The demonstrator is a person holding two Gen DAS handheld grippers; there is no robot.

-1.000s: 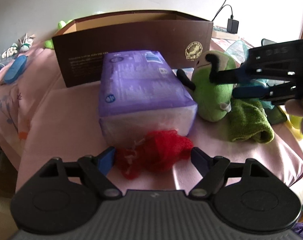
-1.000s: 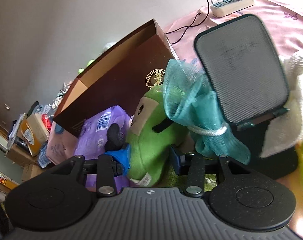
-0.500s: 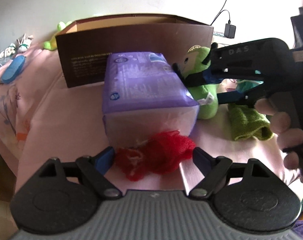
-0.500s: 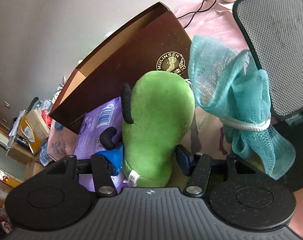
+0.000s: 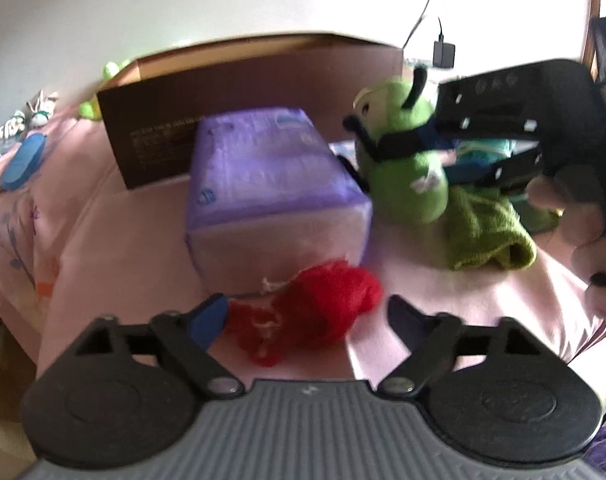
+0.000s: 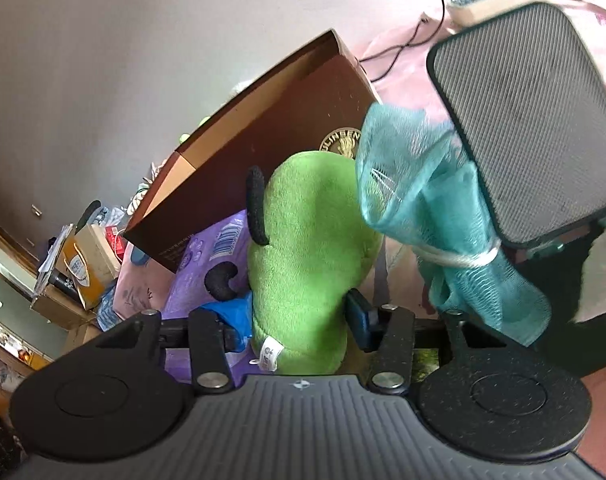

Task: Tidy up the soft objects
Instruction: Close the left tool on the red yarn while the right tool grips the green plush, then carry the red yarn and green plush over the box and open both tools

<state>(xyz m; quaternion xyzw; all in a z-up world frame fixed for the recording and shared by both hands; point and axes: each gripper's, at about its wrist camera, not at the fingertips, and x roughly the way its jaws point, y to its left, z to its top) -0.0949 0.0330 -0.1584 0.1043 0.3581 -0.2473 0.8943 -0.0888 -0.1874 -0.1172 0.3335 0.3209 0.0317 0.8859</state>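
Closing, my left gripper (image 5: 307, 314) brackets the red pouf (image 5: 315, 320), its right pad apart from it. My right gripper (image 6: 297, 316) squeezes the green plush toy (image 6: 311, 248), brown box (image 6: 263, 160) beyond.

Both grippers are black plastic: the left gripper (image 5: 303, 316) and right gripper (image 6: 299, 316) have ribbed grey bases, silver screws, round discs and blue finger pads.

Box lettering (image 5: 159, 136) blurred, unreadable

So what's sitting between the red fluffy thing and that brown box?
In the left wrist view, a purple soft pack lies between the red mesh puff and the brown box.
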